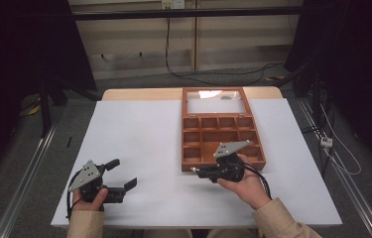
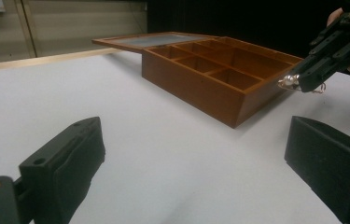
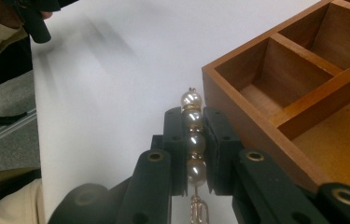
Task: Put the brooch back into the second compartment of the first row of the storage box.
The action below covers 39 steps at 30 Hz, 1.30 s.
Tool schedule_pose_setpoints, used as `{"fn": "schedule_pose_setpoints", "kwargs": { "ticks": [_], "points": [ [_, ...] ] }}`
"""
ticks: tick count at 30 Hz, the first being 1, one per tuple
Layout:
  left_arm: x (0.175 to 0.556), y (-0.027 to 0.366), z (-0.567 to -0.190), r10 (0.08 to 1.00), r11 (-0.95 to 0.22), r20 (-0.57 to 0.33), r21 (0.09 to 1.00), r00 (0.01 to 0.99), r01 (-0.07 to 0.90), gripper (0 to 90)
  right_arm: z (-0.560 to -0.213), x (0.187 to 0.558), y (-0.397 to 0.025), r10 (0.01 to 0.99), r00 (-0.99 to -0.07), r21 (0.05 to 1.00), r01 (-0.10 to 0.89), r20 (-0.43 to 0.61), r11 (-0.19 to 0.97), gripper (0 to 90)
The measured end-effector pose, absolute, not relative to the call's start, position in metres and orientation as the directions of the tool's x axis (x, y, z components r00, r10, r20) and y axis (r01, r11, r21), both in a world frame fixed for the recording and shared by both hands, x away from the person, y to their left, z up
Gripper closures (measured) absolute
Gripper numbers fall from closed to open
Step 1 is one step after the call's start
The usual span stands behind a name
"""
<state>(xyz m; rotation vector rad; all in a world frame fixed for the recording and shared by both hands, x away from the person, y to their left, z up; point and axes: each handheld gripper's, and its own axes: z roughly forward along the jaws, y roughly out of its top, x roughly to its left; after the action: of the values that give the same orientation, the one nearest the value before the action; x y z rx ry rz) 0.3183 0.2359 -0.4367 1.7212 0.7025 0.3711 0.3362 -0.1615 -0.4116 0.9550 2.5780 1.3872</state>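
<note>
Pearls [image 3: 192, 135], light, slippery and probably fragile, sat clamped mid-string in my right claw [image 3: 193, 154] beside the wooden box's [image 1: 193, 148] near-left corner, my left claw [image 1: 119, 174] wide open, empty.

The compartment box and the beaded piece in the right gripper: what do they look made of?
Compartment box: apparently wood, reddish-brown stain, grain showing; its open lid has a clear, glass-like pane. Beaded piece: glossy pearl-like beads, real or imitation unclear, with gold-coloured metal links, clamped in the right gripper.

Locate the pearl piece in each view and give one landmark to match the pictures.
High view: too small to make out at the right gripper.
Left gripper view: pearl piece at right, in the far gripper's tip.
Right gripper view: bottom centre, between the fingers.
Landmark: wooden box beside it.
</note>
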Motion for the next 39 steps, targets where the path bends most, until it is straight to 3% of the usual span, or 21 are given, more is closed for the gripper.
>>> {"fn": "schedule_pose_setpoints", "kwargs": {
  "ticks": [39],
  "points": [
    [0.32,0.235,-0.438,0.626,-0.136,-0.128,0.953,0.769,0.27,4.7,-0.387,0.369,-0.16,0.529,-0.807,0.779,0.501,0.264,0.376,80.7]
  ]
}}
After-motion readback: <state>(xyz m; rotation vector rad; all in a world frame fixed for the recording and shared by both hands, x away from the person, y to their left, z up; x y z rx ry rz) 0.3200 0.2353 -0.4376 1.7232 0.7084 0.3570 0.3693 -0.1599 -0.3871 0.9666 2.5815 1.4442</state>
